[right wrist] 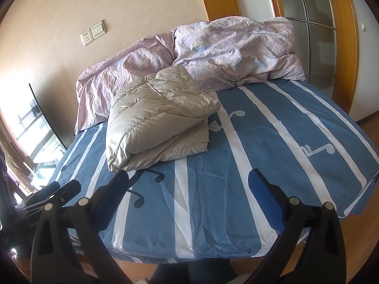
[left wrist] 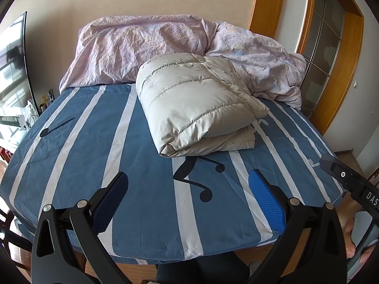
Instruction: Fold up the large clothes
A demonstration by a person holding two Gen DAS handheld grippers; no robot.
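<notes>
A beige quilted down jacket (left wrist: pixel 196 101) lies folded into a thick bundle on the blue striped bed sheet (left wrist: pixel 78 156), near the middle of the bed. In the right wrist view the same jacket (right wrist: pixel 158 118) sits left of centre. My left gripper (left wrist: pixel 188 179) hovers over the bed's near edge, open, with nothing between its blue pads. My right gripper (right wrist: pixel 188 179) is also open and empty, held back from the jacket above the sheet (right wrist: pixel 272 142). The right gripper's body (left wrist: pixel 348 179) shows at the right edge of the left wrist view, with a hand on it.
A crumpled pink floral duvet (left wrist: pixel 165 47) is heaped along the head of the bed against the wall. A TV screen (left wrist: pixel 14 54) stands at the left. A wooden-framed glass door (right wrist: pixel 315 23) is at the right. Wooden floor (right wrist: pixel 364 213) lies past the bed's right corner.
</notes>
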